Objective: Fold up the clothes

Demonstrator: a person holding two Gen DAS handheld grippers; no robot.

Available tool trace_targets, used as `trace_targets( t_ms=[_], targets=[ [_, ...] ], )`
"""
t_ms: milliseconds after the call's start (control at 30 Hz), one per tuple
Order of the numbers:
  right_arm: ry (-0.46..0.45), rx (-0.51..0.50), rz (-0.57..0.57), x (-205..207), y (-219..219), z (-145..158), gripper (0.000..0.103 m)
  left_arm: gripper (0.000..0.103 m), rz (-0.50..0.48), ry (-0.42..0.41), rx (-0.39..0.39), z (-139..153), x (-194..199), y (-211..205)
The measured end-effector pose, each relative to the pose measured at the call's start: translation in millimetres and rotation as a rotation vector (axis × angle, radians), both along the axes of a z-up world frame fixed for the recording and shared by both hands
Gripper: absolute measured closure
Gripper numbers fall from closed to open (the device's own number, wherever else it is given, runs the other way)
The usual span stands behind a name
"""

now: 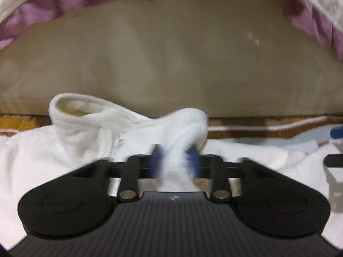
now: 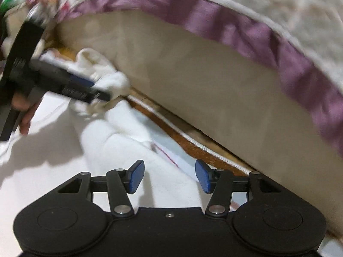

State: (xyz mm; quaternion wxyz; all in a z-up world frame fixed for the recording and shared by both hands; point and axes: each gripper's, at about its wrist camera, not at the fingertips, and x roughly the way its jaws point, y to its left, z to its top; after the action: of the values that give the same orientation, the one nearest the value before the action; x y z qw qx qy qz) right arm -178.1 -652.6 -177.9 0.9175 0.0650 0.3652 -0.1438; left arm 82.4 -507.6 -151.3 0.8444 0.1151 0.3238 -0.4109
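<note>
The fold is barely begun. A white fleece top (image 1: 85, 132) lies rumpled and unfolded in front of the bed (image 1: 171, 64), collar toward it. The left gripper (image 1: 174, 160) is clamped on a bunch of fleece beside the collar. The right gripper (image 2: 169, 176) hovers over the top farther along the bed, jaws apart and empty. Every fold seems left to do.

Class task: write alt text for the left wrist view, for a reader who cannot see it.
The left gripper pinches a fold of a white fleecy garment between its blue pads, the picture blurred by motion. Behind it rises the beige side of a mattress, with a purple-edged cover hanging over the top.
</note>
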Motion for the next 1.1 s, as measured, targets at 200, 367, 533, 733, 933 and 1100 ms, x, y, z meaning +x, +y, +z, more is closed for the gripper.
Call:
trace_targets(
  t_ms=[200, 367, 533, 733, 933, 1100],
  targets=[
    [-0.034, 0.061, -0.137, -32.2, 0.0, -44.0, 0.045, 0.085, 0.148, 0.089, -0.284, -7.0, 4.6, 68.5],
    [0.005, -0.015, -0.098, -35.1, 13.2, -47.4, 0.041, 0.088, 0.165, 0.182, -0.257, -30.6, 9.6, 79.5],
    [0.024, -0.088, -0.052, -37.0, 22.9, -46.2, 0.041, 0.093, 0.112, 0.064, -0.285, -0.2, 14.7, 67.2],
    [0.016, -0.076, -0.009, -32.8, 16.7, -40.4, 0.042, 0.093, 0.162, 0.061, -0.454, 37.9, 33.5, 57.6],
    [-0.095, 0.102, 0.012, -15.2, 7.5, -11.6, 0.036, 0.094, 0.171, 0.156, -0.445, 0.0, 39.5, 60.3],
    [0.027, 0.128, 0.027, 45.9, 1.8, -20.6, 0.022, 0.094, 0.167, 0.209, -0.559, -13.0, 27.5, 110.6]
  ],
)
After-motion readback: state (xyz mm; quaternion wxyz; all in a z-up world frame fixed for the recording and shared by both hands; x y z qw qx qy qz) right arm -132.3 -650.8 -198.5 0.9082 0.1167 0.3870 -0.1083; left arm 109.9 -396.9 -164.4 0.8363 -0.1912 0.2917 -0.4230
